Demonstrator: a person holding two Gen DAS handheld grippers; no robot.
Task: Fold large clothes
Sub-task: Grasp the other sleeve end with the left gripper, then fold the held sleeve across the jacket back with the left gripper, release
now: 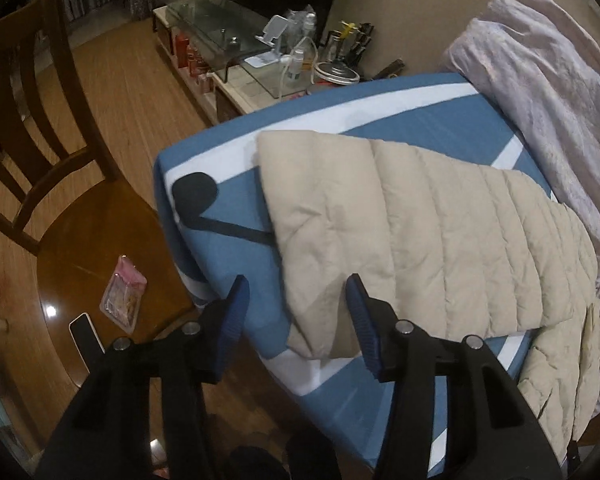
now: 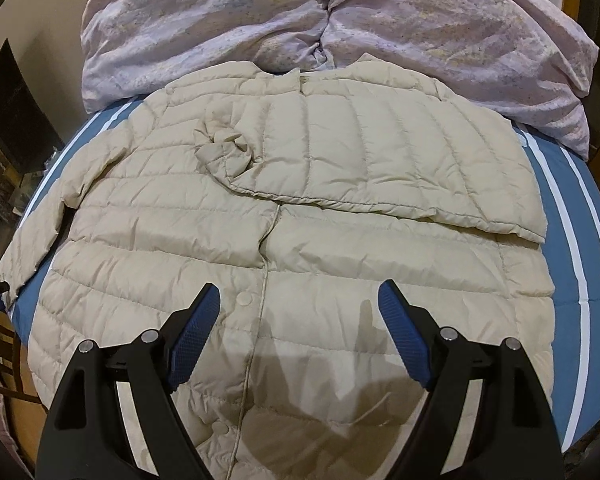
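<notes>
A beige quilted puffer jacket lies flat, front up, on a blue bed sheet with white stripes. One sleeve is folded across its chest. The other sleeve stretches out sideways toward the bed's edge in the left wrist view. My left gripper is open and empty, just above that sleeve's cuff end. My right gripper is open and empty, hovering over the jacket's lower front by the button placket.
A crumpled lilac duvet is heaped at the head of the bed, touching the jacket's collar. Left of the bed stand a wooden chair, a round wooden table with a phone and pink packet, and a cluttered low cabinet.
</notes>
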